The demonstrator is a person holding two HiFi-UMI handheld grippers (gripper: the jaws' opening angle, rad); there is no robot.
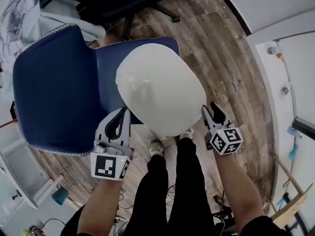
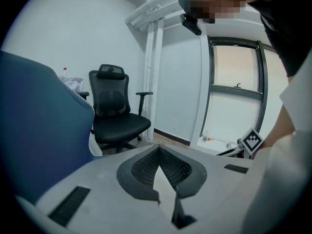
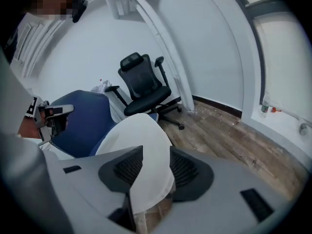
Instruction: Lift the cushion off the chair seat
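White oval fabric cushion (image 1: 160, 90) lies on the blue padded chair seat (image 1: 59, 92), overhanging its front. I judge this the grasping step. My left tongs (image 1: 125, 113) pinch its edge; my right tongs (image 1: 209, 111) stand apart around the rim. Next I'd clamp the right, then raise both evenly.

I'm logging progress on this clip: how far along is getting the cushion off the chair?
Done: both grippers are at the cushion's near edge. In hand: the left gripper's fingers look closed on a pale fold of it. The right gripper's fingers stand apart with the edge between them, not clamped. Left: close the right, then lift; the cushion lies across the blue chair seat's front.
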